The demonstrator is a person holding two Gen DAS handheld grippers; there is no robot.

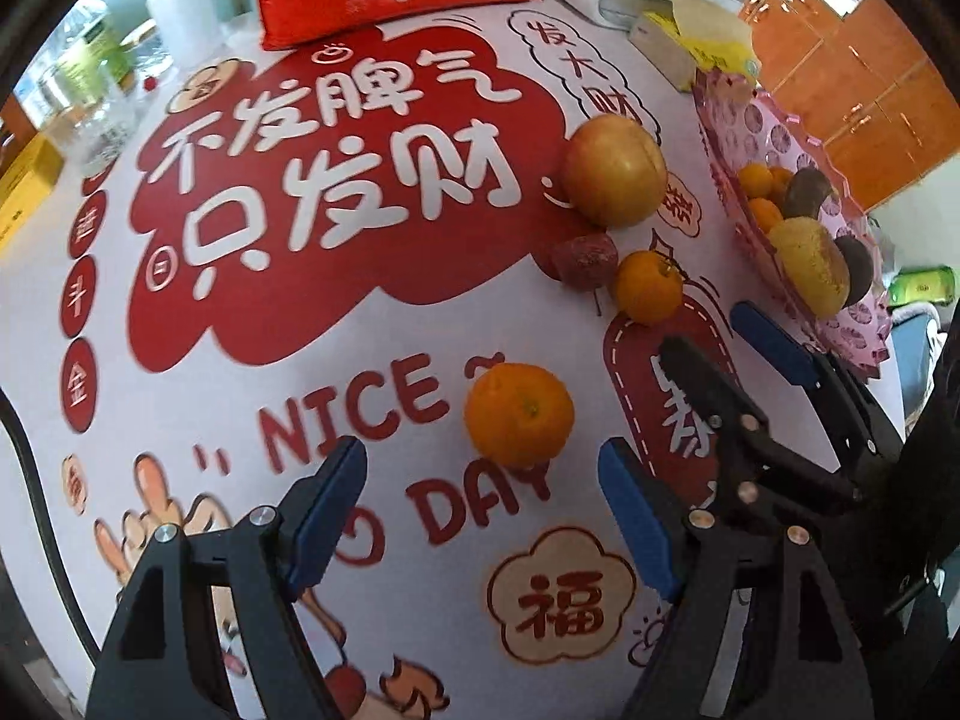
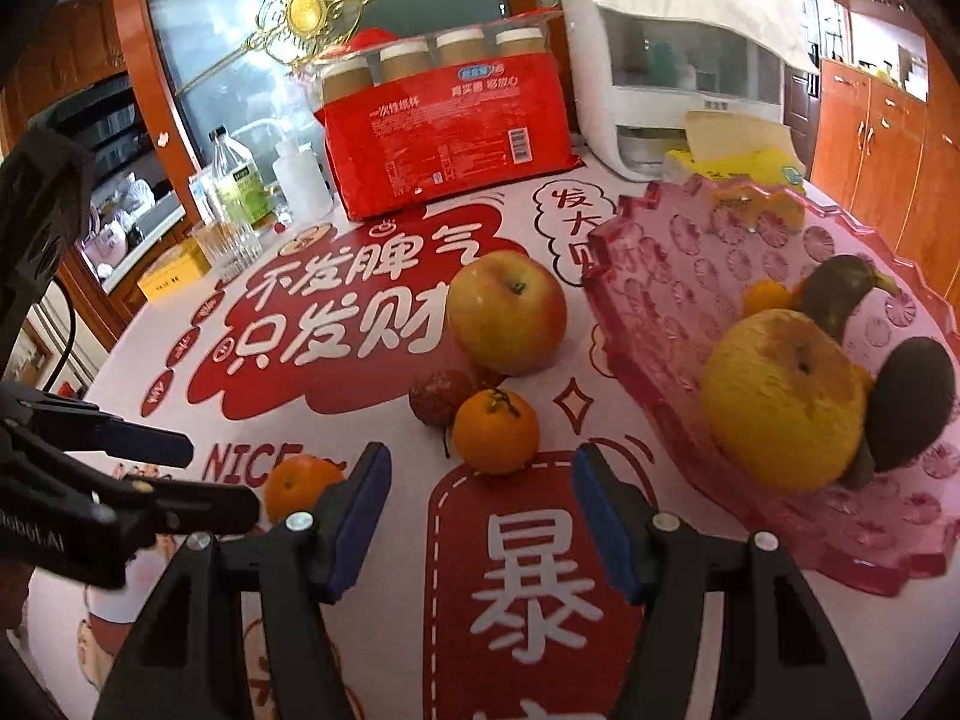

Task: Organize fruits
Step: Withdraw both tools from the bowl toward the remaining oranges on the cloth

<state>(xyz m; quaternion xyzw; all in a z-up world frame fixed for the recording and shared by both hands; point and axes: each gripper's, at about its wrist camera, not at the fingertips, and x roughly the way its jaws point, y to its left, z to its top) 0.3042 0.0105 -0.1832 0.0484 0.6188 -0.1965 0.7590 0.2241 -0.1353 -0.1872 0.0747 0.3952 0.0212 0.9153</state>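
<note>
Several fruits lie loose on the printed tablecloth. In the left wrist view my left gripper (image 1: 483, 510) stands open, pointing steeply down, with an orange (image 1: 519, 414) just beyond its fingertips. My right gripper (image 2: 483, 513) is open too, and a smaller orange (image 2: 495, 432) sits just ahead of its blue pads (image 2: 360, 516). Behind that orange lie a small red fruit (image 2: 438, 396) and an apple (image 2: 507, 312). The pink tray (image 2: 660, 228) at right holds a yellow pear (image 2: 780, 402), dark fruits (image 2: 918, 402) and small oranges. Each gripper shows in the other's view: right gripper (image 1: 729, 342), left gripper (image 2: 225, 480).
A red pack of paper cups (image 2: 444, 138) stands at the back of the table, a white appliance (image 2: 672, 60) and a yellow tissue box (image 2: 738, 162) to its right. Bottles (image 2: 237, 180) and a glass (image 2: 228, 246) stand at the back left near the table's edge.
</note>
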